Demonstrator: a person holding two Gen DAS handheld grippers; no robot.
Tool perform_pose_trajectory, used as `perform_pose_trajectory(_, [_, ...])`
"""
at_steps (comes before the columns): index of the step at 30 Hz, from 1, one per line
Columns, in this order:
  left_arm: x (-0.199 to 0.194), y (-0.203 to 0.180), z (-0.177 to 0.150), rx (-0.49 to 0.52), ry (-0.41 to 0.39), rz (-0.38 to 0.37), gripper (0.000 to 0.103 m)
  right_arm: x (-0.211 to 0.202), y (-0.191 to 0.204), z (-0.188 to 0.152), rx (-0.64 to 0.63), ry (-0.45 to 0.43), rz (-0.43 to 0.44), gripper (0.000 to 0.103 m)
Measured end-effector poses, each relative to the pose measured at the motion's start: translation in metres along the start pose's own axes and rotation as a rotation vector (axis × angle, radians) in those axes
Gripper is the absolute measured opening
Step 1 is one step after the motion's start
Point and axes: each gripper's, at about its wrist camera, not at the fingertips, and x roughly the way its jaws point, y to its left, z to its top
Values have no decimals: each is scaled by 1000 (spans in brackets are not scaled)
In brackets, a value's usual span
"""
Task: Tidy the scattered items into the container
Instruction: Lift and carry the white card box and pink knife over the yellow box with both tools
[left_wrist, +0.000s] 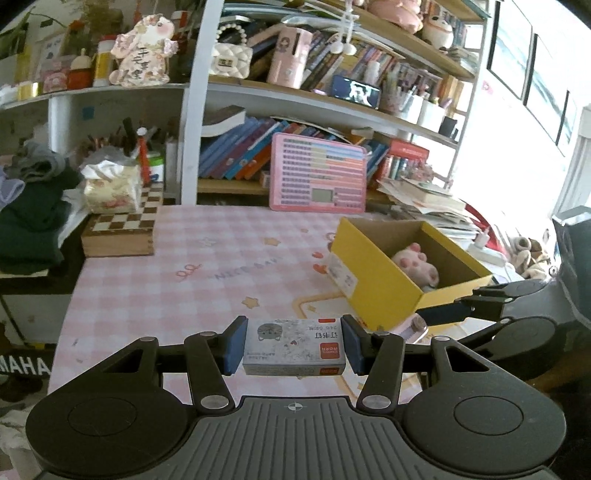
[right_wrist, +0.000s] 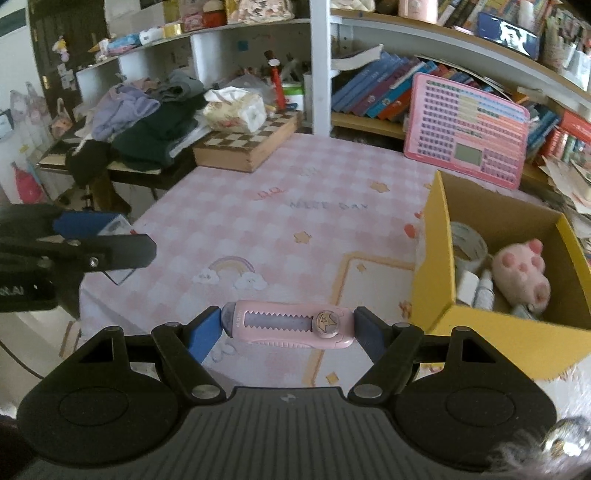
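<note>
My left gripper (left_wrist: 294, 345) is shut on a small grey staples box (left_wrist: 294, 347), held above the pink checked tablecloth (left_wrist: 207, 273). My right gripper (right_wrist: 289, 328) is shut on a pink utility knife (right_wrist: 288, 324), gripped end to end across its length. The yellow cardboard box (right_wrist: 436, 291) stands to the right of both grippers. Inside it lie a pink plush paw (right_wrist: 522, 275), a tape roll (right_wrist: 467, 245) and a small bottle (right_wrist: 484, 290). In the left wrist view the yellow cardboard box (left_wrist: 384, 288) shows the plush paw (left_wrist: 415, 264), and the right gripper's finger (left_wrist: 447, 314) with the knife's tip reaches in beside it.
A wooden chessboard box (left_wrist: 122, 229) with a tissue pack (left_wrist: 110, 188) stands at the back left. A pink keyboard toy (left_wrist: 317, 173) leans on the bookshelf behind. Piled clothes (right_wrist: 147, 122) lie on a side table to the left, loose papers (left_wrist: 428, 203) behind the box.
</note>
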Motion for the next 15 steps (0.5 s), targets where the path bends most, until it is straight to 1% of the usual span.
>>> perform_pose_trajectory(5, [2, -7, -3, 10, 13, -26, 52, -11, -5, -13, 47, -3, -38, 76])
perform_pose_trajectory(9, [6, -16, -3, 23, 25, -63, 52, -21, -11, -21, 77, -22, -74, 76])
perform_pose_trajectory(15, [17, -30, -2, 53, 48, -118, 52, -30, -27, -34, 142, -11, -117, 76])
